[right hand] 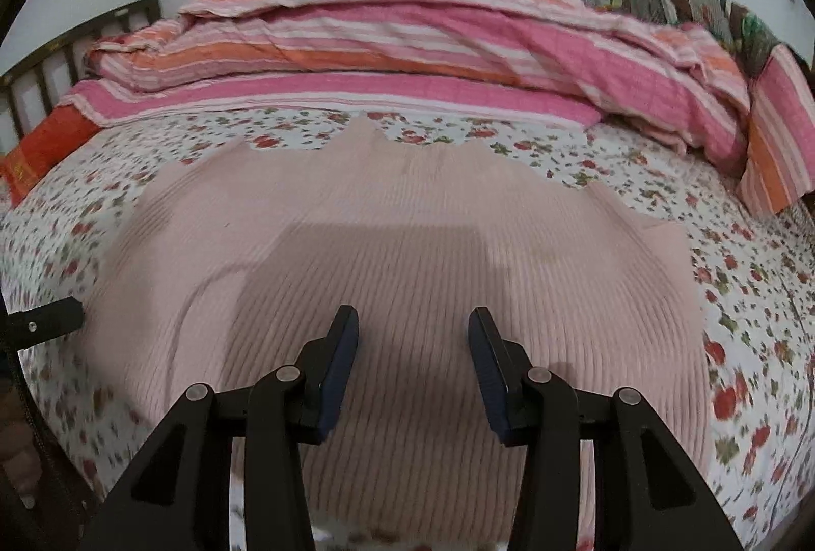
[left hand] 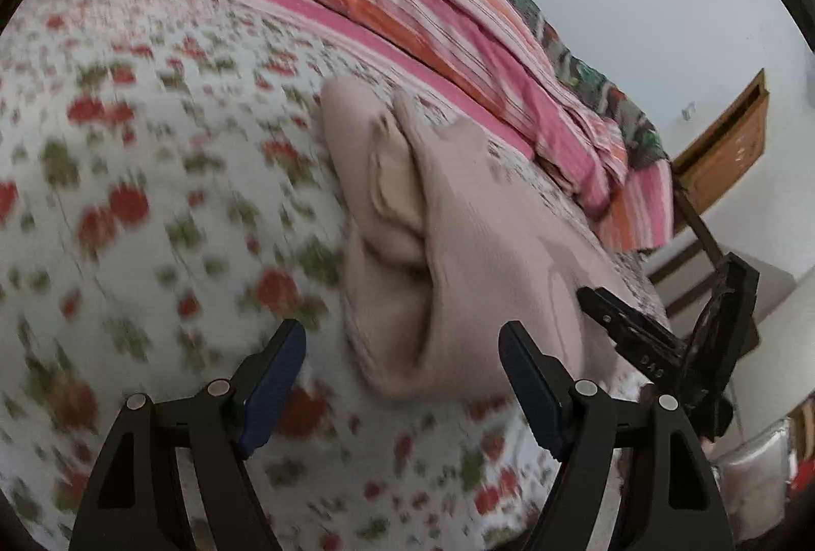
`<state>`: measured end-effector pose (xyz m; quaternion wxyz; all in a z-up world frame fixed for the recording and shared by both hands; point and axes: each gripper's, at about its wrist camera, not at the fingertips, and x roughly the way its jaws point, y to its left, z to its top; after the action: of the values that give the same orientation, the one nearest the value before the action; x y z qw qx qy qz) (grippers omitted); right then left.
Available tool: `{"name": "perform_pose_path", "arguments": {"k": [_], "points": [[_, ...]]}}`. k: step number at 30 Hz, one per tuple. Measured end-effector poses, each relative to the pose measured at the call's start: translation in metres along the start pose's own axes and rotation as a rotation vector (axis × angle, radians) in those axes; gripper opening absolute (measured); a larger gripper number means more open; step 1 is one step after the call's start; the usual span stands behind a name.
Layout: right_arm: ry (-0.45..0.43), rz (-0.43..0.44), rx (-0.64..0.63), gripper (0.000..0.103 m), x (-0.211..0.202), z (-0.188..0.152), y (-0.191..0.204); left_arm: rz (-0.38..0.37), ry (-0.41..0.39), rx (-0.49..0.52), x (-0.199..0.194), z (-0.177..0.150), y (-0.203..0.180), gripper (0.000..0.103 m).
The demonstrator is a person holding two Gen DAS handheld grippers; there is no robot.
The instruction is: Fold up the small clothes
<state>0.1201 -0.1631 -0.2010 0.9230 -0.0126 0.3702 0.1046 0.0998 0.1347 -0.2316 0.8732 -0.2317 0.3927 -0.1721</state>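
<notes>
A pale pink ribbed garment [right hand: 407, 245] lies spread on the floral bedsheet [right hand: 754, 296], its far edge uneven. In the left wrist view the same garment [left hand: 458, 235] looks bunched, with deep folds along its left side. My right gripper [right hand: 412, 317] hovers over the garment's near half, open, with nothing between its pads. My left gripper [left hand: 402, 342] is open wide at the garment's near corner, and the cloth shows in the gap untouched. The right gripper [left hand: 662, 337] appears as a dark shape at the garment's right edge. A left fingertip [right hand: 51, 319] shows at the far left.
A pink and orange striped blanket [right hand: 433, 36] is piled along the back of the bed, against the pale wall. A dark slatted headboard [right hand: 76, 42] and a red cushion [right hand: 46, 148] sit at the left. Wooden furniture [left hand: 728, 143] stands beyond the bed's right end.
</notes>
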Motion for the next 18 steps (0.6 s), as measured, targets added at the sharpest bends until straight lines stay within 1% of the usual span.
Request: {"name": "perform_pose_path", "arguments": {"k": [2, 4, 6, 8, 11, 12, 15, 16, 18], "points": [[-0.004, 0.003, -0.005, 0.044, -0.005, -0.011, 0.004, -0.011, -0.033, -0.015, -0.003, -0.007, 0.0, 0.076], [0.01, 0.004, -0.005, 0.044, -0.003, -0.022, 0.006, -0.037, -0.043, -0.042, -0.001, -0.01, 0.0, 0.076], [0.012, 0.007, 0.006, 0.044, -0.003, -0.03, 0.007, -0.051, -0.043, -0.062, 0.005, -0.009, -0.002, 0.075], [0.013, 0.028, 0.014, 0.044, -0.008, -0.035, 0.008, -0.045, -0.032, -0.061, 0.013, -0.007, -0.007, 0.075], [-0.001, 0.105, 0.032, 0.044, -0.022, -0.039, 0.003, -0.033, -0.041, -0.049, 0.021, -0.002, -0.018, 0.075], [-0.009, 0.129, 0.045, 0.044, -0.027, -0.041, 0.0, -0.036, -0.052, -0.057, 0.023, 0.0, -0.021, 0.075], [-0.034, 0.163, 0.071, 0.044, -0.04, -0.044, -0.011, -0.071, -0.088, -0.11, 0.029, 0.006, -0.025, 0.073], [-0.04, 0.161, 0.076, 0.044, -0.043, -0.045, -0.015, -0.063, -0.086, -0.124, 0.033, 0.008, -0.026, 0.072], [-0.049, 0.155, 0.091, 0.044, -0.051, -0.046, -0.028, -0.022, -0.078, -0.151, 0.043, 0.013, -0.03, 0.071]]}}
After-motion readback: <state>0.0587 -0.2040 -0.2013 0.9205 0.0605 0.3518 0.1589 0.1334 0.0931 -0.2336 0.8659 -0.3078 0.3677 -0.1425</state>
